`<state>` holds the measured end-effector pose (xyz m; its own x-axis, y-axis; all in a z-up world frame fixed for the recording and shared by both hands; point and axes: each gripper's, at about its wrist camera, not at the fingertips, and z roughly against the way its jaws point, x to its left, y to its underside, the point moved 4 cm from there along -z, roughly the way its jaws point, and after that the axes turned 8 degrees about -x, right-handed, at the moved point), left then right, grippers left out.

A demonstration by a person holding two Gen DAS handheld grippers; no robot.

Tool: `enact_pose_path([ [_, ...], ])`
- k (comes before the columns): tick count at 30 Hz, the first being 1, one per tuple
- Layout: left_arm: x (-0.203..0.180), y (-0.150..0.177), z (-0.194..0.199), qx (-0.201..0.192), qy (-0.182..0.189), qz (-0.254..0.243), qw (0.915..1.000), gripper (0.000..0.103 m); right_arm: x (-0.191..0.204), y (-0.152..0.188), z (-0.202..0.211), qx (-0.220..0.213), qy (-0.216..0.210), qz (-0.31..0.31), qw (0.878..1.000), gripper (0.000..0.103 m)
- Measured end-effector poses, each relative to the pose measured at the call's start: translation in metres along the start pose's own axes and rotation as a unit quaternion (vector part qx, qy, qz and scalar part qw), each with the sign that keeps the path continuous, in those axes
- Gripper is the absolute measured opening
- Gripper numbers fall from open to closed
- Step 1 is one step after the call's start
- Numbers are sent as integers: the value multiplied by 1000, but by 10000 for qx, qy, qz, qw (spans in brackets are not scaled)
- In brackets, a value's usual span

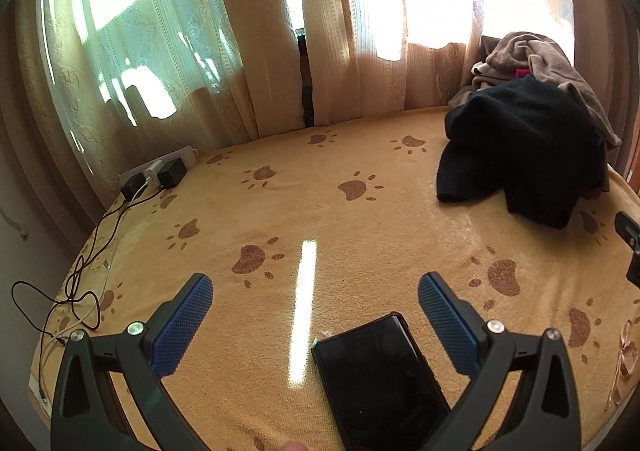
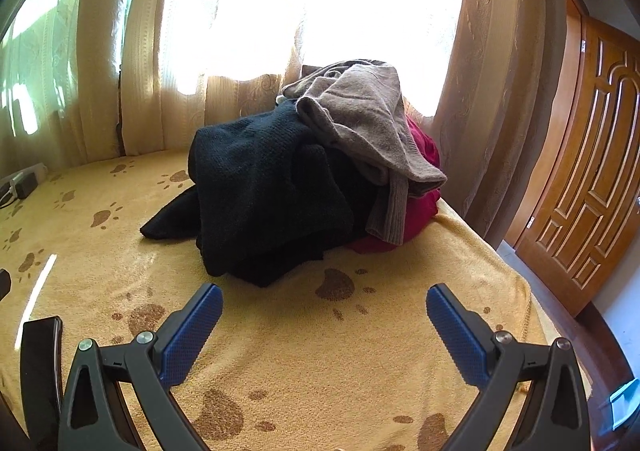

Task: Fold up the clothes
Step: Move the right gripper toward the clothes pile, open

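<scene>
A heap of clothes lies at the far right of a yellow paw-print blanket (image 2: 280,351). A black knit garment (image 2: 264,191) sprawls in front, a grey-brown sweater (image 2: 368,119) is draped on top, and a dark red garment (image 2: 420,203) shows underneath at the right. My right gripper (image 2: 324,303) is open, a short way in front of the heap, holding nothing. My left gripper (image 1: 316,293) is open over the bare blanket (image 1: 360,235), with the black garment (image 1: 524,155) and grey-brown sweater (image 1: 532,59) far off at the upper right.
A black phone (image 1: 380,379) lies on the blanket just under the left gripper's right finger. A power strip with chargers (image 1: 160,173) and trailing cables (image 1: 76,283) sits at the far left edge. Curtains (image 1: 260,51) hang behind. A wooden door (image 2: 592,171) stands to the right.
</scene>
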<state>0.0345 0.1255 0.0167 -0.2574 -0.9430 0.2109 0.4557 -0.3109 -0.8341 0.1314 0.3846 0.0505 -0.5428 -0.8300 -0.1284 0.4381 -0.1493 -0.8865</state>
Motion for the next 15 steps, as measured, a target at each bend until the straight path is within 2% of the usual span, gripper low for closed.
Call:
enact_pose_path([
  [15, 3, 3, -1, 40, -29, 12, 10000, 103, 12, 0, 1, 7, -82, 63, 9999, 103],
])
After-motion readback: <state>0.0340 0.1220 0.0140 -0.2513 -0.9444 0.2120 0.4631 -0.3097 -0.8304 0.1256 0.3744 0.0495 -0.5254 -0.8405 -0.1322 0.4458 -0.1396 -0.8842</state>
